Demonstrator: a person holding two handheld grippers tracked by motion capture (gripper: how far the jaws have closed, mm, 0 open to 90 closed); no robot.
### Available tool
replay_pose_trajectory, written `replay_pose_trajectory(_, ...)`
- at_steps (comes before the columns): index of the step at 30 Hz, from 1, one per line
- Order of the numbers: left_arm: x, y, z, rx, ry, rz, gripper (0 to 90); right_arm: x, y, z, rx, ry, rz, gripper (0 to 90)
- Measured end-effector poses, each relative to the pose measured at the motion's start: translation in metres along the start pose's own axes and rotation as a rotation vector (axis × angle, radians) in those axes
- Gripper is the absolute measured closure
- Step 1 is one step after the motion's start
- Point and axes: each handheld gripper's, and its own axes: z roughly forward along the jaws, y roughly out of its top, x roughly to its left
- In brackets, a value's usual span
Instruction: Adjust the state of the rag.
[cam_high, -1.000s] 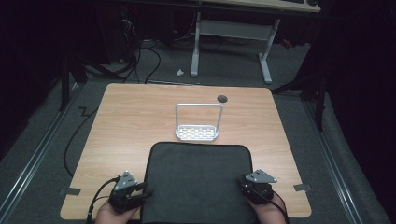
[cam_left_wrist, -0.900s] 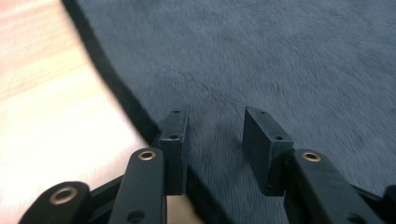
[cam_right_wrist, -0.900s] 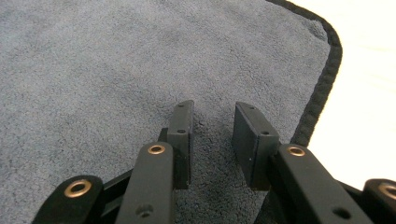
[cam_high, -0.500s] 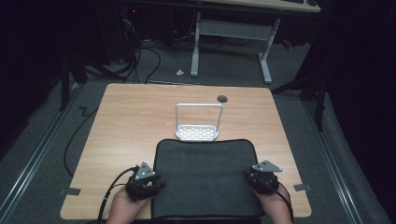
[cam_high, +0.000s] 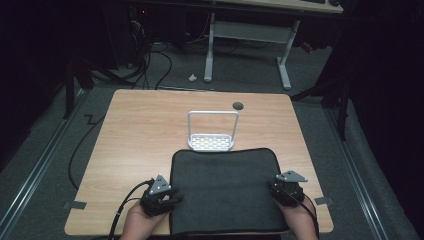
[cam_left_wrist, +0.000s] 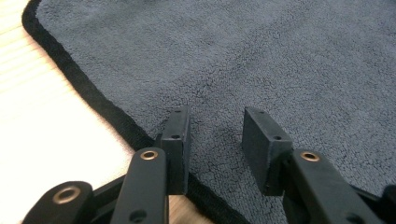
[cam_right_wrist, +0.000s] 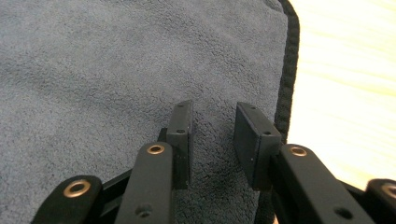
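— Wooden table (cam_high: 135, 145), dark floor around. Where's the cloth (cam_high: 225, 190)?
— Flat at the near edge, before a rack (cam_high: 212, 131).
— Grippers?
— Left gripper (cam_left_wrist: 215, 128) and right gripper (cam_right_wrist: 214, 125) sit over its side edges, jaws parted, gripping nothing.

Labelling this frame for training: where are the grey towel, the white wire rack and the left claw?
grey towel (cam_high: 225, 190), high view, middle of the cloth
white wire rack (cam_high: 212, 143), high view, perforated base
left claw (cam_left_wrist: 215, 128), left gripper view, midway between fingertips
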Motion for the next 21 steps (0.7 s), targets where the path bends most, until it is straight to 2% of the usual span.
replay_pose_trajectory(5, 0.002, 0.000, 0.000, -0.007, -0.020, -0.008, 61.0, 0.003, 0.003, 0.001, 0.014, -0.023, 0.007, 69.0)
replay_pose_trajectory(7, 0.003, 0.000, -0.003, -0.015, -0.019, 0.000, 60.0, 0.004, 0.006, 0.000, 0.027, -0.028, 0.005, 67.4)
replay_pose_trajectory(8, 0.005, 0.000, -0.006, -0.028, -0.016, 0.001, 58.9, 0.007, 0.007, -0.003, 0.009, -0.033, -0.004, 66.9)
replay_pose_trajectory(10, 0.010, 0.001, -0.013, -0.067, -0.016, -0.025, 58.2, 0.011, 0.010, -0.011, -0.033, -0.028, -0.003, 66.4)
replay_pose_trajectory(12, 0.015, 0.002, -0.020, -0.100, 0.000, -0.044, 56.6, 0.016, 0.010, -0.017, -0.057, -0.017, 0.000, 65.9)
replay_pose_trajectory(14, 0.021, 0.003, -0.024, -0.116, 0.010, -0.063, 55.2, 0.021, 0.007, -0.019, -0.056, -0.003, -0.010, 65.2)
replay_pose_trajectory(16, 0.026, 0.003, -0.024, -0.121, 0.030, -0.071, 53.4, 0.024, 0.002, -0.019, -0.053, -0.004, -0.030, 64.4)
replay_pose_trajectory(18, 0.030, 0.003, -0.023, -0.124, 0.044, -0.089, 51.5, 0.024, -0.003, -0.016, -0.033, 0.010, -0.025, 63.8)
replay_pose_trajectory(21, 0.039, 0.006, -0.019, -0.108, 0.065, -0.104, 50.0, 0.021, -0.010, -0.012, -0.019, 0.011, -0.029, 67.6)
